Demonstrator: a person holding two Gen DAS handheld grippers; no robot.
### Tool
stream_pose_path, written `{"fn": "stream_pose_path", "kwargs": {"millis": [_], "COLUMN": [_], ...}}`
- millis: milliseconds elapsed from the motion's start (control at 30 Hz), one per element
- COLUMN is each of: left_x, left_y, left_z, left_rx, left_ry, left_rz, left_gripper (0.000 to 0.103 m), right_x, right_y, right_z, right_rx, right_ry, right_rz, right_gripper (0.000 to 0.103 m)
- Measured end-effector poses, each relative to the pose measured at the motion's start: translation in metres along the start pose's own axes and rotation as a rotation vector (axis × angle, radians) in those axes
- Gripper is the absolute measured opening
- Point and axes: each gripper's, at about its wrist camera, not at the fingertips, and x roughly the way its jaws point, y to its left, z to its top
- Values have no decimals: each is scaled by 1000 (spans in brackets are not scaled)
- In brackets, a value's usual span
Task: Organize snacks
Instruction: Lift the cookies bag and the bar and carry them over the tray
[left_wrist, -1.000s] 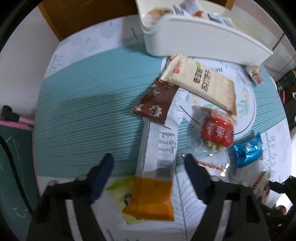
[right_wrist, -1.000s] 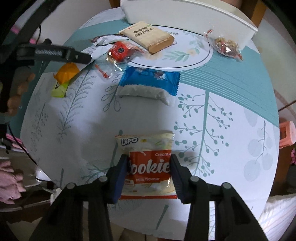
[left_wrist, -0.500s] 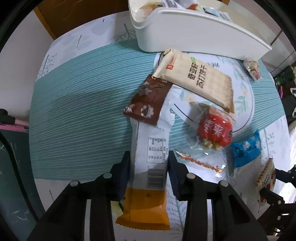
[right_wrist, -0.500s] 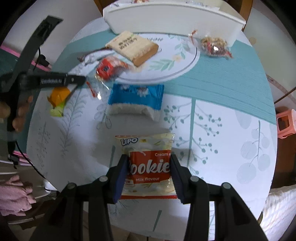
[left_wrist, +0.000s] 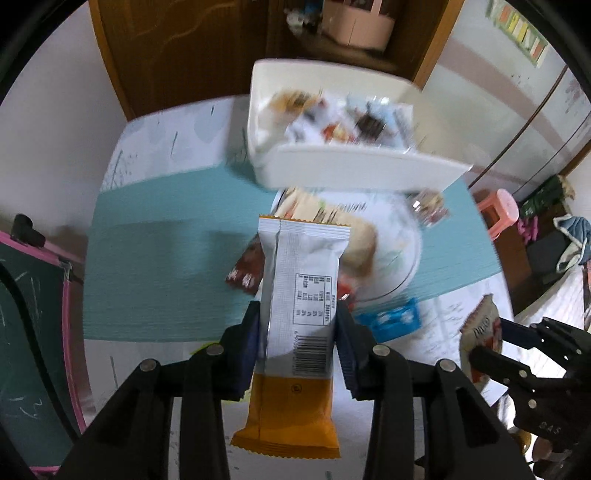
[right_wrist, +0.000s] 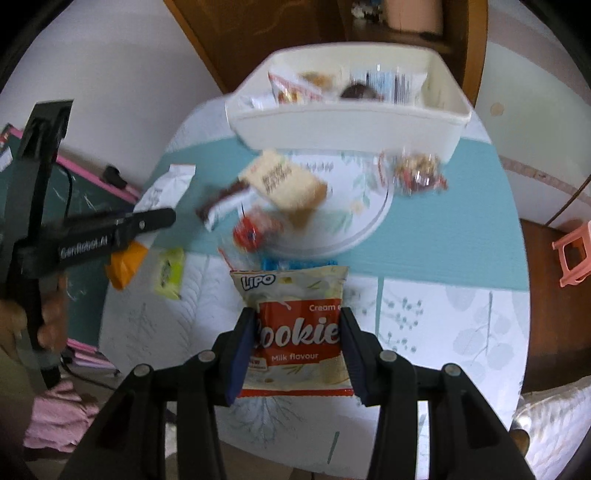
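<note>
My left gripper (left_wrist: 297, 314) is shut on a long white-and-orange snack bar (left_wrist: 303, 266) and holds it above the table, orange end nearest the camera. My right gripper (right_wrist: 297, 321) is shut on a Lipo cream cookie packet (right_wrist: 295, 291), also lifted clear of the table. A white bin (right_wrist: 343, 125) with several snacks inside stands at the far side of the round table; the left wrist view shows the same bin (left_wrist: 351, 170) ahead. The right wrist view also shows the left gripper (right_wrist: 147, 221) at the left, with the bar's orange end (right_wrist: 125, 264) hanging below it.
On the teal runner (left_wrist: 155, 266) lie a beige cracker pack (right_wrist: 284, 181), a brown packet (left_wrist: 245, 269), a red snack (right_wrist: 247, 230), a blue packet (left_wrist: 391, 321) and a nut packet (right_wrist: 417, 173). A yellow-green sachet (right_wrist: 170, 271) lies near the left edge. A pink stool (right_wrist: 576, 254) stands right.
The left jaws closed on the snack bar, then lifted it off the table. Both grippers have risen with their packets, and the inside of the bin has come into view.
</note>
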Motion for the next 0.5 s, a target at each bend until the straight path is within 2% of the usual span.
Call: {"fn": "stream_pose_path", "kwargs": {"millis": [200,500], "left_x": [-26,-50], "left_y": [-9,-29], "left_z": [19,55], "left_rx": [-2,22], "left_ry": [-45,-97], "left_rz": [-24,6], "left_gripper": [37,37], "right_x": [-37,-80], "right_y": [0,-1], "right_z": [33,88], "right_rx": [-8,-41], "right_ry": [-94,-218], "right_rz": [13,1], "right_gripper": [45,45]}}
